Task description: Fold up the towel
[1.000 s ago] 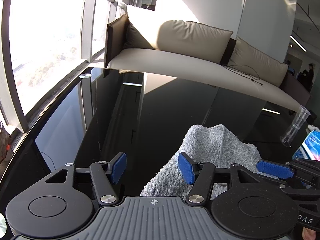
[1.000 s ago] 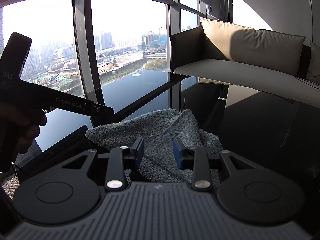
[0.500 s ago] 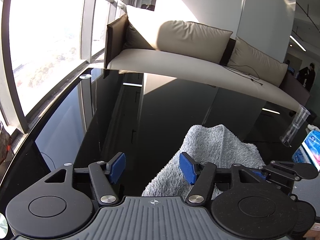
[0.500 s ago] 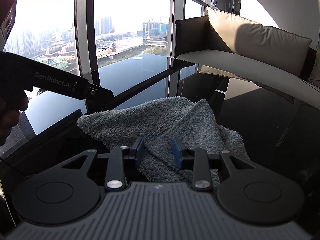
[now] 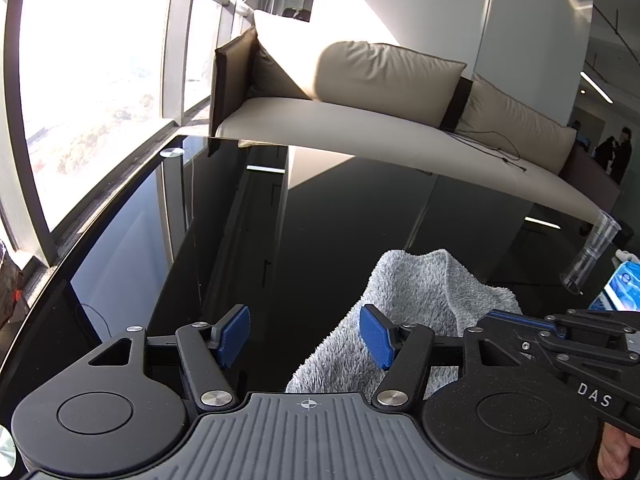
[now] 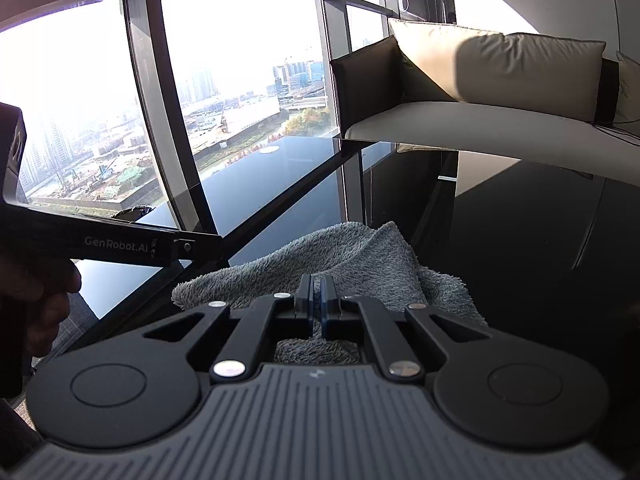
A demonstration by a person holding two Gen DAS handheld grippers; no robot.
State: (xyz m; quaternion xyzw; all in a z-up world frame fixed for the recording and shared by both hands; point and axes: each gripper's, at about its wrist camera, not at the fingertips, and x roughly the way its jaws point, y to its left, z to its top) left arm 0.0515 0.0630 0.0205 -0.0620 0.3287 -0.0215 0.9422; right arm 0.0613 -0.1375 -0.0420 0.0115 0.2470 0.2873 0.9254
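**A:** Glossy black tabletop (image 5: 320, 240), mirror-slick, with tall windows to one side and a beige cushioned sofa (image 5: 400, 120) past its far edge. Where's the cloth?

**B:** The fluffy grey terry towel (image 5: 424, 292) lies rumpled on that tabletop, bunched into a soft peak, ahead and to the right of the left gripper (image 5: 304, 336). That gripper's blue ribbed pads are spread wide; only the right-hand pad sits over the towel's near edge, and nothing is between them.

**A:** And the other one?

**B:** The right gripper (image 6: 316, 300) has its pads pressed nearly together, right at a ridge of the towel. It looks like it's pinching a fold, though the pile hides the exact bite.

**A:** So which side decides the fold?

**B:** I'd judge the left. The towel's free edge trails toward it, so it needs to shift rightward to catch that edge. Plush pile should grip well, but the slick surface will let the heap slide.

**A:** Anything nearby?

**B:** A clear plastic cup (image 5: 592, 256) near the right edge, well apart.
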